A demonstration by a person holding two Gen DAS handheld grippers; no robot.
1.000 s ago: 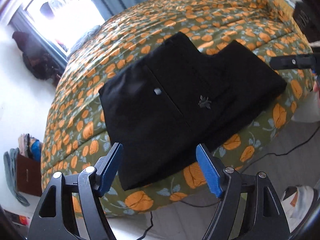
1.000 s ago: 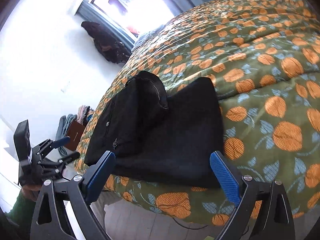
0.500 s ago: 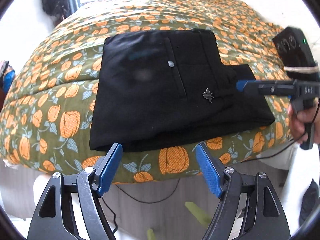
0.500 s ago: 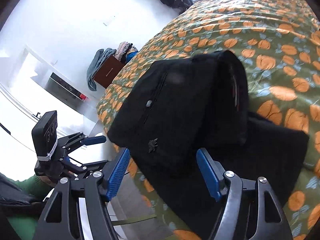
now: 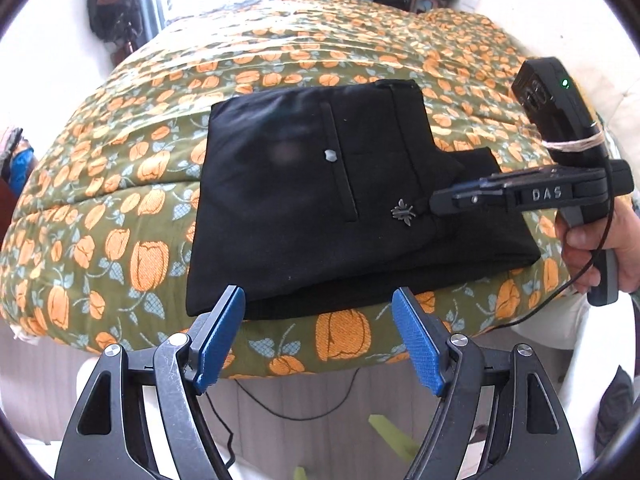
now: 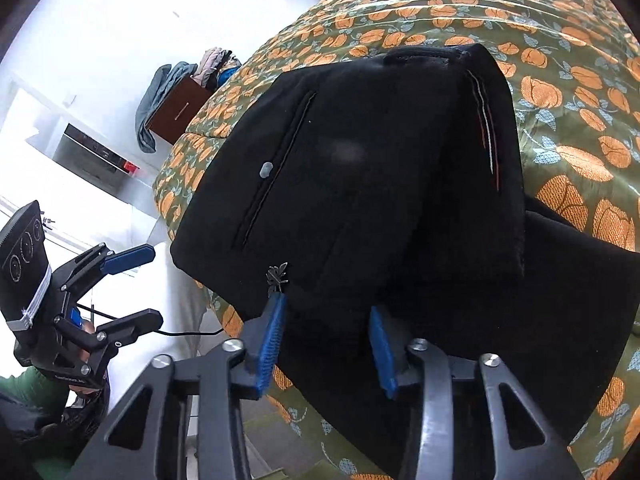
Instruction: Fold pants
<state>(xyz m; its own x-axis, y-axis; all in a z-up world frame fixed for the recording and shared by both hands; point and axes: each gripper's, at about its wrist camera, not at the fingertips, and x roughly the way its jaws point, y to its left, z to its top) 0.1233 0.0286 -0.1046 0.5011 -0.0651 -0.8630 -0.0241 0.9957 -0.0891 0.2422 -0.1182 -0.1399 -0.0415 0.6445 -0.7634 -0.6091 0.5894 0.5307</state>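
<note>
Lying on the near edge of the bed (image 5: 120, 184), the black pants (image 5: 320, 200) were already folded into a compact stack, the seat panel with its welt pocket and pale button (image 5: 330, 155) uppermost and a lower layer sticking out to one side. By that look most of the folding was done; what seemed left was one more fold or a final tidying of the offset layers, though how many layers lay beneath could not be told.

The right tongs (image 6: 326, 344) were closing over the near edge of the stack, just beside the small metal emblem (image 6: 277, 274), with black cloth between the blue pads (image 6: 270, 344); whether the pads had yet pinched the fabric could not be told from either view. In the left wrist view the same tool reached in from the side, a hand (image 5: 600, 248) on its handle, its tip at the cloth next to the emblem.

The left tongs (image 5: 318, 332) stood wide apart and held nothing, poised just short of the stack's front edge, over the hanging side of the bed.
</note>
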